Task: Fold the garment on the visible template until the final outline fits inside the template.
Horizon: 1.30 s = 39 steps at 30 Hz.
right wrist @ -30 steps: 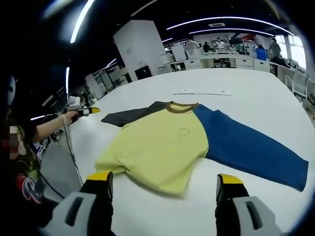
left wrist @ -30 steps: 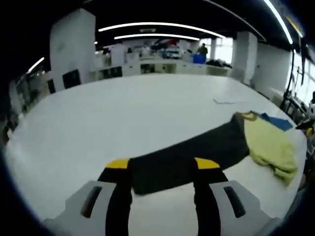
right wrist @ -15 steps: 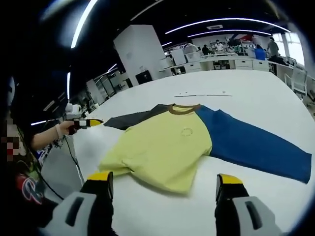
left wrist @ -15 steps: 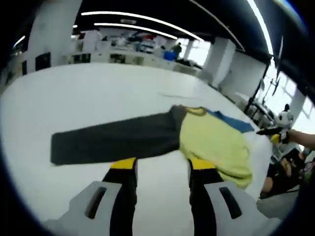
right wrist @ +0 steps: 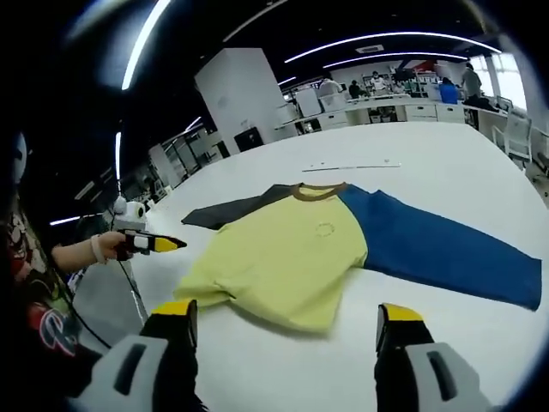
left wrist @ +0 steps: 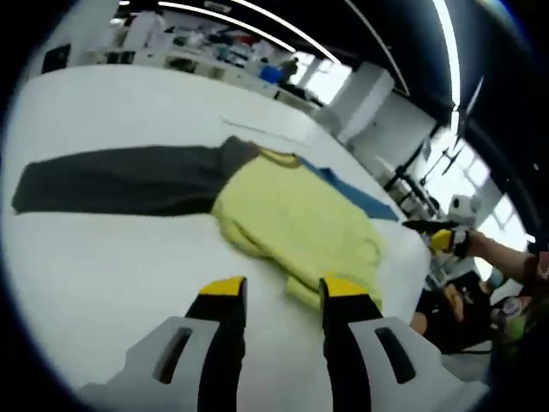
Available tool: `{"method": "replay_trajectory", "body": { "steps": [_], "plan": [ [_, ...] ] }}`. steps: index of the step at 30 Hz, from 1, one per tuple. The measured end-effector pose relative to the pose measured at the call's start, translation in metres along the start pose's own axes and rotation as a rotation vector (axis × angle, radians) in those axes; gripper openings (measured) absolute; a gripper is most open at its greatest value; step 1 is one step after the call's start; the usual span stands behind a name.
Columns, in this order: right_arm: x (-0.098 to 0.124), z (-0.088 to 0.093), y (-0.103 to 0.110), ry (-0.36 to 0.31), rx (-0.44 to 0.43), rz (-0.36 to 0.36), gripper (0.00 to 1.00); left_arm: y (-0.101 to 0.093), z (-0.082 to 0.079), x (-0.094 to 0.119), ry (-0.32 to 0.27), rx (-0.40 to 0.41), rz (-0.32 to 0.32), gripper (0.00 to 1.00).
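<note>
A shirt lies flat on the white table, with a yellow body, a brown collar, a dark grey sleeve and a blue sleeve. In the left gripper view the yellow body sits just beyond my left gripper, whose jaws are open with nothing between them, and the grey sleeve stretches to the left. My right gripper is open and hovers short of the shirt's hem. The left gripper also appears at the table's edge, held in a hand.
A thin pale line lies on the table beyond the collar. The right gripper is held in a hand off the table's right side. A person stands at the left edge. Desks and shelves stand far behind.
The left gripper view has swung from the grey sleeve's end along to the yellow body, and its jaws stand a little closer together. In the right gripper view the left gripper has come nearer. The shirt lies as before.
</note>
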State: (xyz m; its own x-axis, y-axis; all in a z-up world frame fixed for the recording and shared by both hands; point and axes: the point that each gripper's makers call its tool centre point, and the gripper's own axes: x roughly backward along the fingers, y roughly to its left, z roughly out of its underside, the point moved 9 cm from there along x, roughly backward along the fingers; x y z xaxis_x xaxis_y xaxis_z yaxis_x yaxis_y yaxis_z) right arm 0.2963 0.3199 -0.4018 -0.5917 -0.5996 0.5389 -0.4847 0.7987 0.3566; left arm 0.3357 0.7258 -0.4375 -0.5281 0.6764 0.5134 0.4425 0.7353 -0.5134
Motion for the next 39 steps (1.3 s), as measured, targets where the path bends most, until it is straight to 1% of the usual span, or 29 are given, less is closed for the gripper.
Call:
{"method": "replay_trajectory", "body": {
  "steps": [4,6,9,12,14,17,22,24,25,26,27,29,31,33,34,36,38,39],
  "plan": [
    [0.001,0.000,-0.001,-0.003,0.000,0.002,0.86,-0.009,0.009,-0.007,0.025,-0.019,0.016,0.30],
    [0.002,0.000,-0.001,-0.002,-0.001,0.003,0.86,-0.011,0.011,-0.009,0.030,0.001,0.030,0.31],
    [0.004,0.000,-0.002,-0.004,-0.002,0.007,0.86,-0.016,0.014,-0.010,0.029,0.011,0.029,0.30],
    [0.005,0.001,-0.003,-0.006,-0.005,0.010,0.86,-0.020,0.021,-0.013,0.044,0.034,0.041,0.28],
    [0.005,0.002,-0.003,-0.005,-0.007,0.011,0.86,-0.024,0.027,-0.016,0.067,0.034,0.057,0.26],
    [0.006,0.004,-0.003,-0.007,-0.012,0.011,0.86,-0.029,0.036,-0.021,0.081,0.071,0.069,0.22],
    [0.006,0.006,-0.003,-0.005,-0.015,0.011,0.86,-0.031,0.041,-0.028,0.079,0.102,0.069,0.17],
    [0.006,0.006,-0.003,-0.005,-0.017,0.012,0.86,-0.034,0.043,-0.031,0.096,0.091,0.077,0.15],
    [0.006,0.006,-0.003,-0.006,-0.018,0.012,0.86,-0.035,0.044,-0.032,0.098,0.091,0.080,0.14],
    [0.006,0.005,-0.003,-0.008,-0.019,0.012,0.86,-0.035,0.044,-0.032,0.098,0.096,0.083,0.10],
    [0.007,0.005,-0.003,-0.008,-0.019,0.012,0.86,-0.035,0.044,-0.032,0.096,0.101,0.084,0.06],
    [0.007,0.005,-0.004,-0.008,-0.019,0.015,0.86,-0.037,0.041,-0.032,0.069,0.119,0.092,0.00],
    [0.008,0.006,-0.004,-0.008,-0.022,0.017,0.86,-0.040,0.038,-0.032,0.064,0.110,0.093,0.00],
    [0.009,0.006,-0.004,-0.007,-0.021,0.019,0.86,-0.042,0.034,-0.031,0.062,0.077,0.093,0.00],
    [0.009,0.006,-0.004,-0.007,-0.021,0.020,0.86,-0.043,0.031,-0.030,0.052,0.070,0.094,0.00],
    [0.009,0.005,-0.005,-0.009,-0.022,0.022,0.86,-0.045,0.022,-0.027,0.030,0.062,0.094,0.00],
    [0.009,0.005,-0.005,-0.010,-0.026,0.020,0.86,-0.048,0.011,-0.023,0.011,0.028,0.086,0.00],
    [0.010,0.005,-0.005,-0.009,-0.025,0.021,0.86,-0.051,0.005,-0.022,-0.004,-0.002,0.081,0.00]
  ]
}}
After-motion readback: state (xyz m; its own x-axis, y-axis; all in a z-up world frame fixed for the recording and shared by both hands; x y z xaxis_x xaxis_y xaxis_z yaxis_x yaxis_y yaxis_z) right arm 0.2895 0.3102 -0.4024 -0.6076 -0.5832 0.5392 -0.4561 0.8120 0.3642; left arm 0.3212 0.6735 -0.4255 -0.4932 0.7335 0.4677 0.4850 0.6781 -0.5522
